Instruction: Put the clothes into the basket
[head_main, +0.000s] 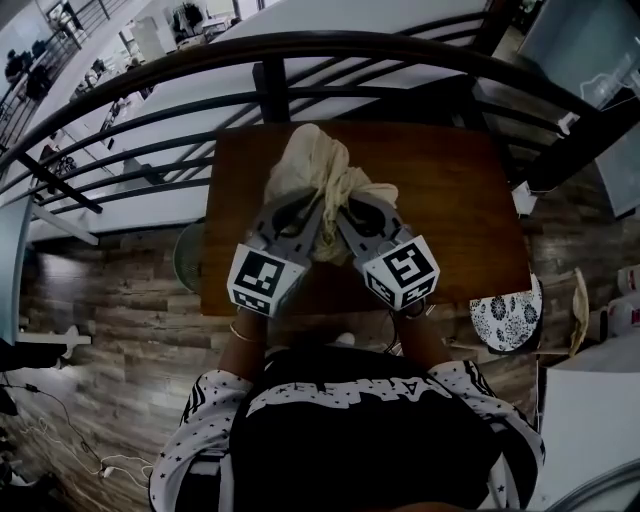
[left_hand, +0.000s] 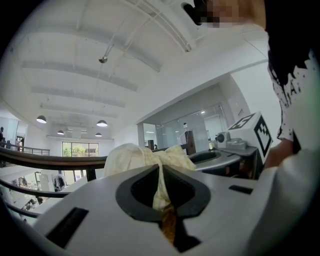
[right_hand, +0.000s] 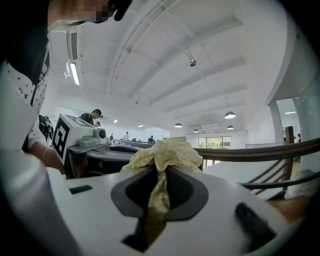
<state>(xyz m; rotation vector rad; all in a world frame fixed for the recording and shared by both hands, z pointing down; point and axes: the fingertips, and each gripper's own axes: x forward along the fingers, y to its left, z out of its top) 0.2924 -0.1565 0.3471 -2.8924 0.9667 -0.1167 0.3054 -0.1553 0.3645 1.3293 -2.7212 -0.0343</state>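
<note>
At far left lay a plank floor (head_main: 110, 300), with a dark curved railing (head_main: 300, 45) arching beyond the wooden table (head_main: 460, 200). Over the table's left half, the left gripper (head_main: 308, 218) had its jaws pinched on a fold of the cream cloth (head_main: 318, 170), which was bunched up between the two tools. Just beside it, the right gripper (head_main: 350, 216) was clamped on another fold of the same cloth. Off the table's right corner sat a round patterned disc (head_main: 505, 315). Both gripper views showed a white ceiling (left_hand: 75, 45) hung with lamps (left_hand: 101, 123).
</note>
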